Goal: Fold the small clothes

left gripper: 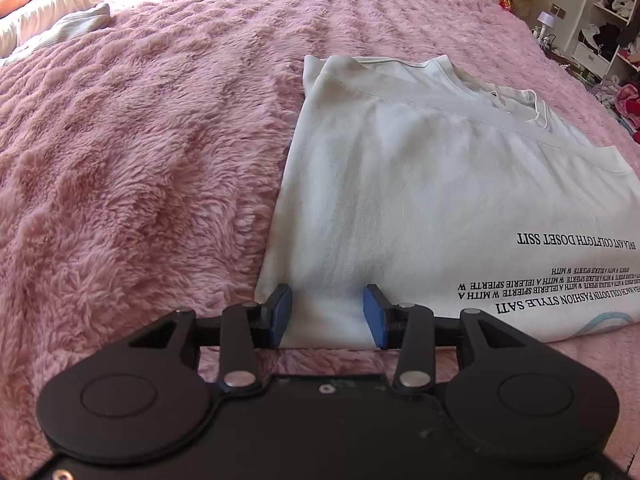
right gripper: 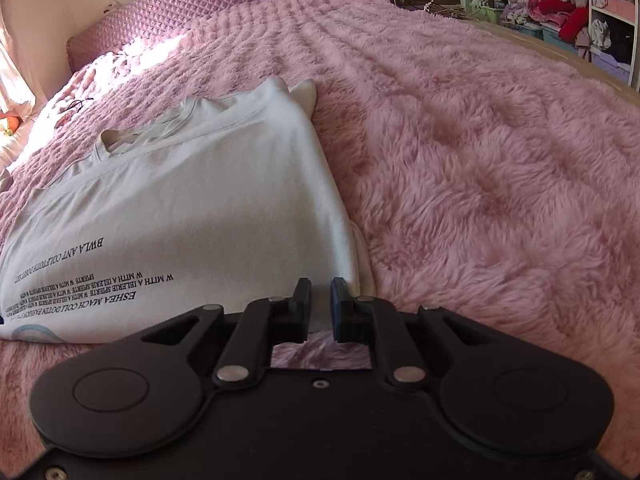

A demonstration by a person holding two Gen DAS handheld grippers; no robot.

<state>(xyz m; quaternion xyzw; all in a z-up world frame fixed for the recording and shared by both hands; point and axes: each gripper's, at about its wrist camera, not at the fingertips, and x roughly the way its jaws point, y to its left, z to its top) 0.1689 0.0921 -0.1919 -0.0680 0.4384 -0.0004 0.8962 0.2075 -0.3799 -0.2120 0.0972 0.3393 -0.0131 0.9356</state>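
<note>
White cotton T-shirt (left gripper: 420, 184), sleeves already turned in, lying flat on the fluffy pink blanket (left gripper: 140, 160) with black printed lettering near the hem closest to both cameras. Left gripper (left gripper: 328, 316) down at the near-left corner of the hem, jaws roughly half open, cloth lying between the blue pads (left gripper: 282, 312) but not pinched. Right gripper (right gripper: 320, 308) at the near-right corner, jaws almost closed with only a narrow slit left; fabric seen in that slit, though impossible to tell whether actually clamped.

Risks from here: lifting now with the left corner unheld, so only one side rising and the fold going crooked; catching just the top layer and peeling the tucked sleeve open; snagging blanket pile together with the hem; a thin right-hand bite slipping out mid-fold.

Containers: white open shelving (right gripper: 600, 12) beyond the bed, stuffed with red, pink and white clothing and soft toys; storage bins at its foot, contents unclear.
</note>
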